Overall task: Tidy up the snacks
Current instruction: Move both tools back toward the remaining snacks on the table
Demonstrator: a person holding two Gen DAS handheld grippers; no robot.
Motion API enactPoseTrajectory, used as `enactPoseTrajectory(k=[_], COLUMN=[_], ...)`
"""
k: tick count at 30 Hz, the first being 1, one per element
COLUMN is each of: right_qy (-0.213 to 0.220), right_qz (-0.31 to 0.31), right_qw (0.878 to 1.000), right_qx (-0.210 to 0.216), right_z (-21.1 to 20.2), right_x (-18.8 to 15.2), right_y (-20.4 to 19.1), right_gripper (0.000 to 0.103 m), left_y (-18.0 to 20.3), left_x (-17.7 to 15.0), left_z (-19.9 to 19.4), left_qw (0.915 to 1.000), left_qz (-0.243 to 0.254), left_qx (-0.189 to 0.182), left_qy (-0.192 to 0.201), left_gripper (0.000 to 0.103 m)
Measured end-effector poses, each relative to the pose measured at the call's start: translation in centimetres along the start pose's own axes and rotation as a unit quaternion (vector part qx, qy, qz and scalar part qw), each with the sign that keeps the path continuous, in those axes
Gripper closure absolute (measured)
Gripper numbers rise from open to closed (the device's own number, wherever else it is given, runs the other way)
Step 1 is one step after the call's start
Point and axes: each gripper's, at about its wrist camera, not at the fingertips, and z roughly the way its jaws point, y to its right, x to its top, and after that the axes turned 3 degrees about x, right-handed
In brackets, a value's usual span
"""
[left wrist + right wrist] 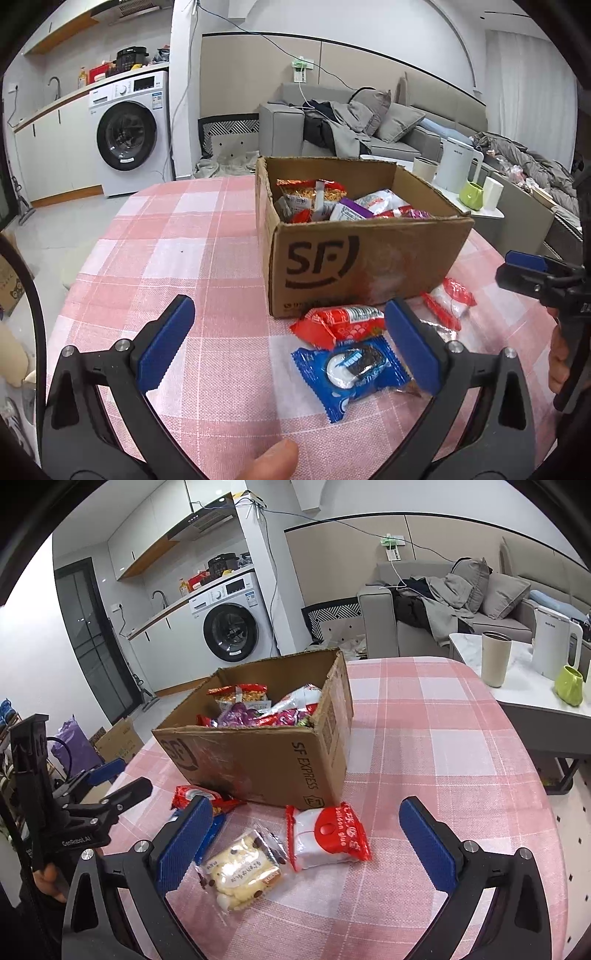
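An open cardboard box (pixel 369 266) marked SF stands on the pink checked tablecloth (pixel 207 258) and holds several snack packets (pixel 343 206). In front of it lie a red packet (pixel 340 325), a blue cookie packet (pixel 351 373) and a red-and-white packet (pixel 448 299). My left gripper (pixel 290 345) is open just above the table, its right finger beside the blue packet. In the right wrist view my right gripper (pixel 306 845) is open over a clear packet of cream cookies (pixel 240 871) and the red-and-white packet (pixel 325 838). Its left finger hides part of the blue packet (pixel 212 834).
A white side table (pixel 524 698) to the right carries a kettle (pixel 554 642), a beige cup (pixel 495 657) and a green mug (pixel 570 690). A grey sofa (pixel 399 140) with clothes is behind, a washing machine (pixel 129 136) at the back left. The table's round edge curves close on both sides.
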Motion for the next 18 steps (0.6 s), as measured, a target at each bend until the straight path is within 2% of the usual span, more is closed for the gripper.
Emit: enactPoseTrajectory(k=[4,9,18], right_qy=[-0.001,-0.019,-0.044], right_qz=[-0.007,-0.009,-0.009], right_qw=[1.0,1.0,0.999], right_qx=[-0.008,-0.005,-0.015], right_z=[0.3,1.1,2.6], right_x=[-0.3,-0.7,-1.4], right_y=[0.4,0.6,0.9], right_gripper=[0.0,0.0,0.0], left_y=[0.0,0.2,1.0], left_x=[-0.3,-0.6,-1.2], left_z=[0.3,0.6,1.5], left_qw=[1.0,0.9999,0.9996], left_qz=[-0.002,0.006,0.024], left_qx=[-0.004,0.009,-0.008], left_qy=[-0.001,-0.001,-0.015], left_gripper=[0.001,0.001,0.001])
